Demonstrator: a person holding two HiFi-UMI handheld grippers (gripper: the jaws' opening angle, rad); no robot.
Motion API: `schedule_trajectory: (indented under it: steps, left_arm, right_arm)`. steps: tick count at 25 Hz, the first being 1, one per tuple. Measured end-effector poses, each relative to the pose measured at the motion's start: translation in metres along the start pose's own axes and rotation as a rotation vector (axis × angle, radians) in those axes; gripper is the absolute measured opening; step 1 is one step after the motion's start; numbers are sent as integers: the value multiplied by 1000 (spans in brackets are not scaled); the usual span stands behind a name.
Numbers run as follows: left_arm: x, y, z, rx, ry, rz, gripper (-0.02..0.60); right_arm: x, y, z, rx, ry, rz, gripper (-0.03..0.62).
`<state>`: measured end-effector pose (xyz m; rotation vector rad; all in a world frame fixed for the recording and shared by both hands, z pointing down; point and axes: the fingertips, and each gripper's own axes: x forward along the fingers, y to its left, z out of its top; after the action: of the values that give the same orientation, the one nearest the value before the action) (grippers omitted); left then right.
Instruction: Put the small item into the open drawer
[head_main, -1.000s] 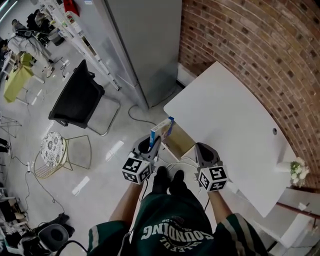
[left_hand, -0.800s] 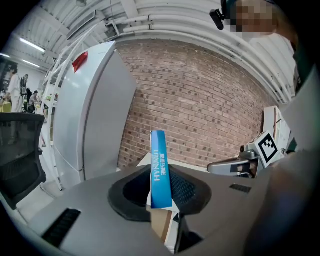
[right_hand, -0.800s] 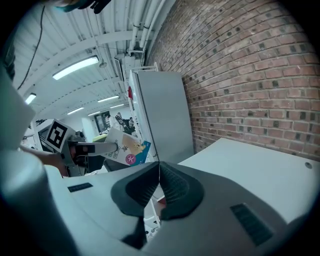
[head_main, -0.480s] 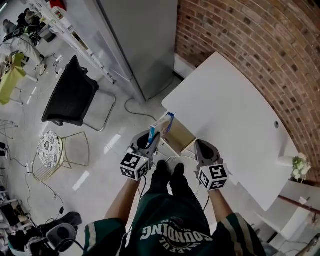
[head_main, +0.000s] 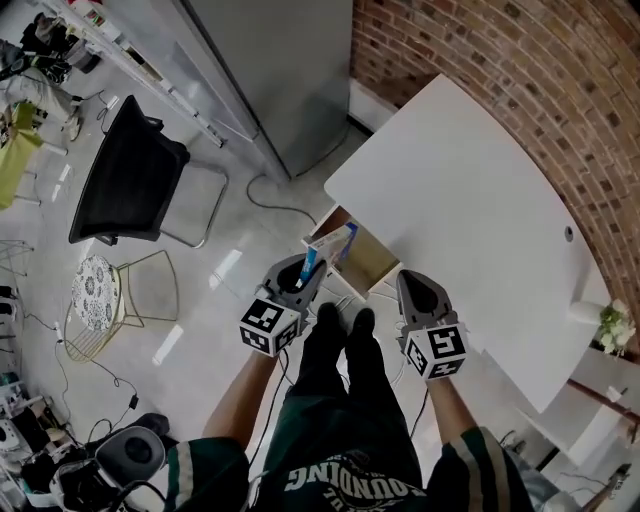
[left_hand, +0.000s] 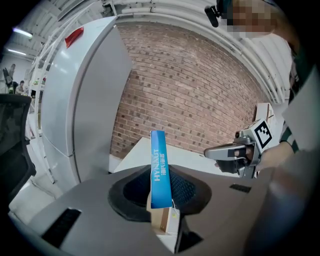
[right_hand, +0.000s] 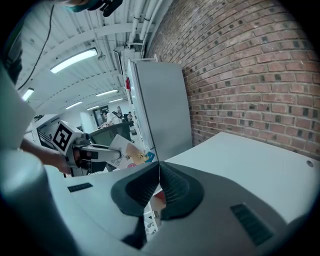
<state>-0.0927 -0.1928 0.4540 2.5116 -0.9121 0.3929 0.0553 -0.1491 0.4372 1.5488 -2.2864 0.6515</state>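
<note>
A small blue and white box is clamped upright in my left gripper, with its top leaning over the near left corner of the open drawer. In the left gripper view the box stands between the jaws of that gripper, its blue side facing the camera. The wooden drawer juts out from under the white table. My right gripper hangs at the drawer's right, shut with nothing in it; its tips meet in its own view. From there the box shows to the left.
A tall grey cabinet stands left of the table, against the brick wall. A black chair and a wire stool stand on the floor at left. Cables lie near the drawer. White flowers sit at the right.
The box in my left gripper has tipped further toward the drawer and now lies over its corner. Both grippers keep about the same places while the view has shifted.
</note>
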Motion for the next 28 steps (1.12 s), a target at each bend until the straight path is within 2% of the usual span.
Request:
schedule_trajectory:
  steps: [10,21,28]
  left_arm:
    - [24,29,-58,55,133,-56,86]
    - [83,36,-146,190,325,-178,87]
    - [126,36,-196,246,390,-258,86]
  right_arm:
    - [20,-2,-32,76,-1,6,25]
    - [28,-8,-92,147,29,1,25]
    - [38,-11,-137,134,66,-10,25]
